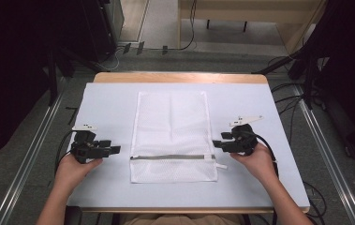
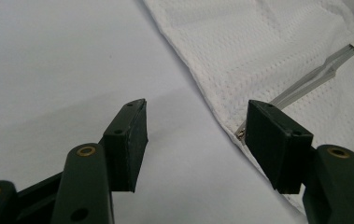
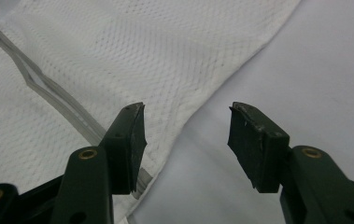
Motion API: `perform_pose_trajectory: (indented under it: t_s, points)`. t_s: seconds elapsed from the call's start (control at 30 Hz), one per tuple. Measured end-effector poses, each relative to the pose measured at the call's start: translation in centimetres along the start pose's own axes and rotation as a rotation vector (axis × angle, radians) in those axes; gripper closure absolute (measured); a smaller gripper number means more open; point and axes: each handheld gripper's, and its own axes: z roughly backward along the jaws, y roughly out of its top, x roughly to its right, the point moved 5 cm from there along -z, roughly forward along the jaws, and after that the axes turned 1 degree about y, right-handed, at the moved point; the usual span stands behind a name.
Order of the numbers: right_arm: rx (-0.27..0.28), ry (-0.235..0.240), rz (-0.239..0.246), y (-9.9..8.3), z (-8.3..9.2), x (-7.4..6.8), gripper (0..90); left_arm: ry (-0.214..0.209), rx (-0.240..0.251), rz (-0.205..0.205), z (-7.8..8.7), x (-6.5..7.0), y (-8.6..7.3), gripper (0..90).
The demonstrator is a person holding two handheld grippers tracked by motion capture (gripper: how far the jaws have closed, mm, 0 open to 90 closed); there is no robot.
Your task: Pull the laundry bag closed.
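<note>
Jaws gape on two grippers flanking one mesh bag (image 1: 172, 136).

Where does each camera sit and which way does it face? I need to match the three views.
High view: above the person's side, facing forward and down on the table; forearms, left gripper, right gripper.
Left gripper view: on the left gripper, facing the mesh bag.
Right gripper view: on the right gripper, facing the bag's other edge.
Shared: bag, zipper.

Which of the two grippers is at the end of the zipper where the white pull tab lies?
The right gripper. The pull tab lies off the mesh bag at that end of the zipper; the left gripper faces the opposite end.
</note>
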Motion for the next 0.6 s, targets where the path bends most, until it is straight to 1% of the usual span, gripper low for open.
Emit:
perform_pose_trajectory:
  t_s: [0.07,0.13,0.2,0.3,0.33,0.37,0.4,0.5,0.53,0.6]
  points:
    - [-0.006,0.006,0.015,0.1,-0.1,-0.4,48.9,0.003,0.006,0.003,0.1,0.0,0.0,39.6]
    - [-0.017,0.001,0.037,0.2,-0.1,-0.8,49.3,0.000,0.012,0.005,0.2,-0.1,0.0,39.6]
    - [-0.024,0.006,0.042,0.5,0.0,-1.4,50.5,0.001,0.015,0.009,0.3,-0.1,0.0,39.8]
    - [-0.024,0.015,0.052,0.6,-0.1,-1.8,50.9,-0.003,0.017,0.010,0.3,0.0,0.0,39.8]
    - [-0.028,0.021,0.061,0.8,-0.2,-2.3,51.9,-0.002,0.016,0.008,0.3,0.0,0.0,39.7]
    - [-0.028,0.021,0.061,0.8,-0.2,-2.3,51.9,-0.002,0.016,0.008,0.3,0.0,0.0,39.6]
    - [-0.030,0.022,0.067,1.0,-0.3,-2.8,52.8,-0.002,0.014,0.007,0.3,0.0,0.0,39.6]
    - [-0.027,0.034,0.070,1.3,-0.5,-3.3,53.9,-0.003,0.008,-0.002,0.2,0.1,0.0,39.6]
    - [-0.027,0.034,0.070,1.3,-0.5,-3.3,53.9,-0.005,0.009,-0.001,0.2,0.1,0.0,39.6]
    - [-0.029,0.046,0.077,1.6,-0.7,-3.9,55.1,-0.004,0.010,-0.004,0.1,0.2,0.0,39.5]
